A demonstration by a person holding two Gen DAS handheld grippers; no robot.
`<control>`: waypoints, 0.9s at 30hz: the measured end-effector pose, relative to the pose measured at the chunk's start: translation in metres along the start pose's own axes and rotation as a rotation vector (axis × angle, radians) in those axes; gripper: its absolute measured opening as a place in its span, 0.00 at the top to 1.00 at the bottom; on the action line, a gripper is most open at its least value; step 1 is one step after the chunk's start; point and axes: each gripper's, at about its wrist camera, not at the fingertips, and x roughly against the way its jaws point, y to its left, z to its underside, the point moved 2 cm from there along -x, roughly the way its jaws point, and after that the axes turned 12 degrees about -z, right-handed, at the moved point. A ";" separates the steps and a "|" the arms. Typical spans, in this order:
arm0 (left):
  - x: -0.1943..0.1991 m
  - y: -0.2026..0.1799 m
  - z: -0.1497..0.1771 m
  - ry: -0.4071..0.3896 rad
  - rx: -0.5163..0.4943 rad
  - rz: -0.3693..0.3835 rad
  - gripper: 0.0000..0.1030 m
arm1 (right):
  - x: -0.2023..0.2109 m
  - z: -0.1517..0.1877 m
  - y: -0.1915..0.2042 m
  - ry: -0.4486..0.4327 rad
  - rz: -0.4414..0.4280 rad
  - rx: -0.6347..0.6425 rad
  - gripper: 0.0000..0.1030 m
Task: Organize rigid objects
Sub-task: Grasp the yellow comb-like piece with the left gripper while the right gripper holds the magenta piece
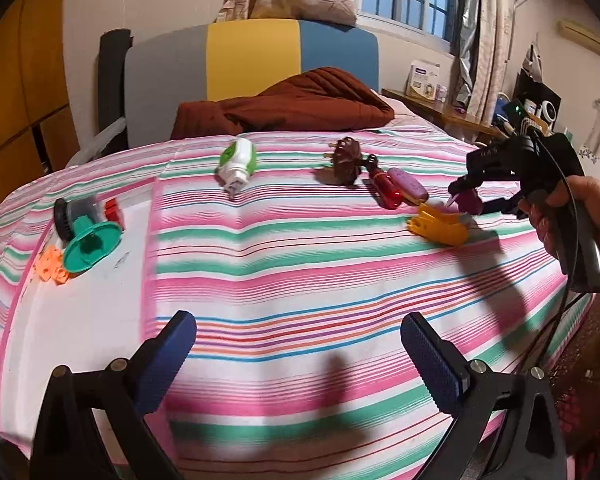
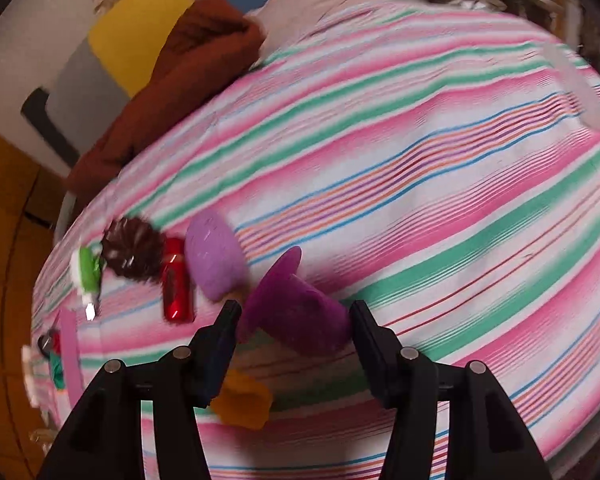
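On the left of the striped bed [image 1: 300, 248], in the left wrist view, a white tray [image 1: 80, 300] holds a green funnel-shaped piece [image 1: 90, 246], orange blocks [image 1: 52, 266], a black disc [image 1: 63, 220] and a small red piece [image 1: 112, 210]. The left claw [image 1: 298, 360] hangs over the bedspread near the tray, its blue-padded jaws wide apart with nothing between them. Farther across lie a white and green plug-in bottle [image 1: 236, 164], a dark brown ribbed piece [image 1: 346, 158], a red cylinder [image 1: 386, 192] and a pink oval case [image 1: 408, 186], the last two side by side. A yellow plastic piece [image 1: 438, 226] rests just to the right of them. Above it a hand [image 1: 572, 220] carries the right claw [image 1: 466, 200], with a purple cup-shaped piece [image 1: 470, 200] at its tips. In the right wrist view that purple piece [image 2: 296, 308] lies tilted between the parted jaws; the picture is blurred, and neither pad clearly presses on it. A brown blanket [image 1: 292, 108] lies at the head of the bed.
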 end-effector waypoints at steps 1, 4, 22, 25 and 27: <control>-0.001 -0.003 -0.002 0.002 -0.003 0.006 0.00 | 0.003 -0.001 -0.002 -0.016 0.019 -0.004 0.45; -0.009 -0.020 -0.014 0.009 -0.004 0.042 0.00 | 0.007 -0.003 -0.012 -0.029 0.044 -0.043 0.45; -0.112 -0.112 -0.078 0.283 0.141 0.169 0.00 | -0.001 -0.003 -0.027 0.009 0.087 -0.104 0.45; -0.116 -0.115 -0.079 0.274 0.103 0.151 0.00 | -0.006 -0.004 -0.025 0.013 0.093 -0.099 0.45; -0.115 -0.114 -0.078 0.263 0.074 0.131 0.00 | -0.007 -0.004 -0.024 0.011 0.087 -0.105 0.45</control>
